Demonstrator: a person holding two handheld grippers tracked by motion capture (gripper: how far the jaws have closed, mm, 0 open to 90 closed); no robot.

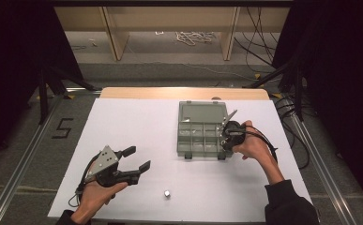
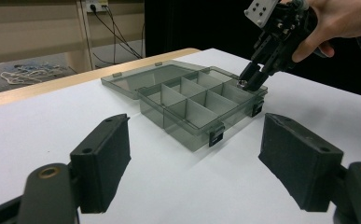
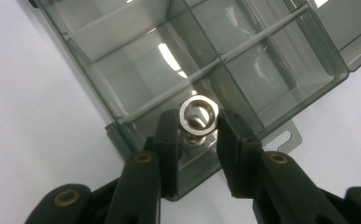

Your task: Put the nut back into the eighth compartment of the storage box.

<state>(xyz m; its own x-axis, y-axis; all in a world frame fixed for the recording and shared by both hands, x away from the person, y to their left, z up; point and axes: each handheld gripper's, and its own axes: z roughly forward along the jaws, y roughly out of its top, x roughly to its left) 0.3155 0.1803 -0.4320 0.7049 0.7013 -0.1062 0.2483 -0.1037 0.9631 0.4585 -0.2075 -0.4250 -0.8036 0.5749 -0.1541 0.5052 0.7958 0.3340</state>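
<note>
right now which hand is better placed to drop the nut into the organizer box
Right. The right tool is shut on the metal nut directly over a corner compartment of the open organizer box. The left tool is open, holds nothing, and sits well off to the box's side.

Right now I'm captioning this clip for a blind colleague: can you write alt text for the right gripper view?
The right gripper pinches a shiny metal nut between its two black jaws, just above a corner compartment of an open, smoky-clear organizer box. The box sits on a white table, its other visible compartments empty.
</note>
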